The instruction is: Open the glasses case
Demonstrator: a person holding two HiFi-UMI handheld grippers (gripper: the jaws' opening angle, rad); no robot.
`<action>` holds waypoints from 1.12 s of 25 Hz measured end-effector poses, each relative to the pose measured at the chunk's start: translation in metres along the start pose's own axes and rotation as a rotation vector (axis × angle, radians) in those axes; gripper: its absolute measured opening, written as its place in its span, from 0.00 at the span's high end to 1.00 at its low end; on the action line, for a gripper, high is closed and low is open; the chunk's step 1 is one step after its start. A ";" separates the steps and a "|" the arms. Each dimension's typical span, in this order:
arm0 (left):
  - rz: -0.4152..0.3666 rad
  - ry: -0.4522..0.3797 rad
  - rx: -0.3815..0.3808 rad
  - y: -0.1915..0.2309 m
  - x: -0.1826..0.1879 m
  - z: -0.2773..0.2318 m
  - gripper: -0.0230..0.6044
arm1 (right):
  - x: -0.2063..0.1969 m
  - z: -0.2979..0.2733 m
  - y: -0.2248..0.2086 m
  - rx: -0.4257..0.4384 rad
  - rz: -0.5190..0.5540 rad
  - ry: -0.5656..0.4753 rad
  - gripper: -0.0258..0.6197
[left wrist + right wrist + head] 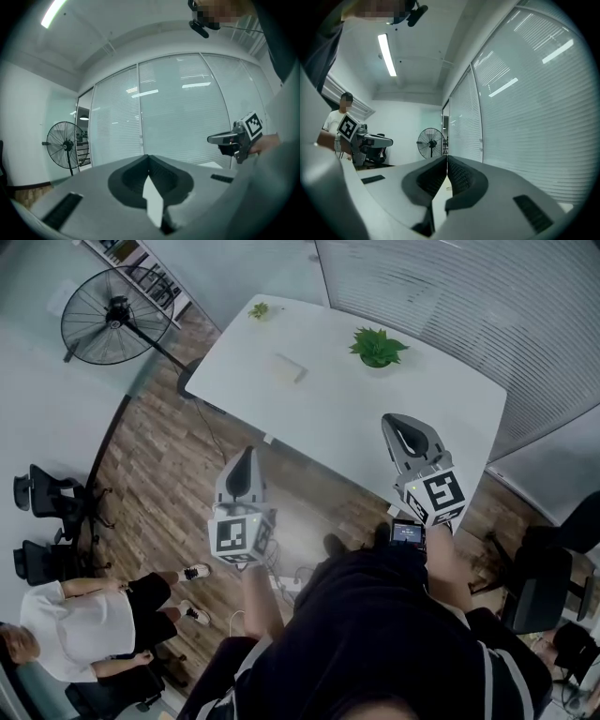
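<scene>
Nearest, left: seated person (84, 624) in a white shirt, beside black office chairs (47, 498), on brown wood-plank floor (159, 474). Middle: left gripper (247, 454) and right gripper (388, 420), grey, wedge-shaped, each with fingers pressed together on nothing. Beyond: smooth white round-cornered table (328, 418); on it, well apart from both grippers, glasses case (289, 368), pale, flat, rectangular, with bare tabletop between. Farther right, leafy green potted plant (377, 346); at far edge, small plant (259, 309). Far left, black wire-caged standing fan (111, 315); far right, slatted blinds (450, 296).

Left tool (248, 457) and right tool (394, 426) are grey; clothing (375, 634) black.
</scene>
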State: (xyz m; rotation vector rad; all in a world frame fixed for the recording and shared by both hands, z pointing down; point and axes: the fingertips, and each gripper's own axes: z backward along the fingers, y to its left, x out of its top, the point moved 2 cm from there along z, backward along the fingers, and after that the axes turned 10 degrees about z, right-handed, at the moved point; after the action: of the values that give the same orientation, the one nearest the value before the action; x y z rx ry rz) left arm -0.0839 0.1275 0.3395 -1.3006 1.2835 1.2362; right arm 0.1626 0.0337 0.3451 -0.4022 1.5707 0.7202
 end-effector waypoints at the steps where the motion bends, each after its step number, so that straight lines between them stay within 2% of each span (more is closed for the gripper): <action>1: -0.001 0.005 0.004 -0.002 0.000 -0.001 0.96 | -0.002 0.002 -0.003 -0.003 -0.012 -0.004 0.94; 10: -0.045 0.026 0.035 -0.027 0.011 -0.010 0.96 | -0.019 0.012 -0.039 -0.016 -0.074 -0.039 0.94; 16: -0.007 0.079 0.051 -0.003 -0.005 -0.020 0.96 | -0.029 0.000 -0.041 -0.020 -0.098 -0.007 0.94; 20: -0.025 0.077 0.009 0.030 -0.010 -0.054 0.96 | -0.043 -0.033 -0.045 -0.053 -0.078 0.039 0.94; 23: 0.002 0.088 -0.016 0.072 -0.019 -0.083 0.96 | -0.047 -0.069 -0.042 -0.079 -0.048 0.076 0.94; 28: -0.011 0.084 -0.073 0.148 -0.013 -0.144 0.96 | -0.050 -0.151 -0.038 -0.102 0.003 0.143 0.94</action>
State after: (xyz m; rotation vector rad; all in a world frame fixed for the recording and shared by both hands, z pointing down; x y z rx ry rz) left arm -0.2224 -0.0226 0.3722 -1.4233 1.2982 1.2426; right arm 0.0798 -0.1006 0.3869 -0.5369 1.6726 0.7904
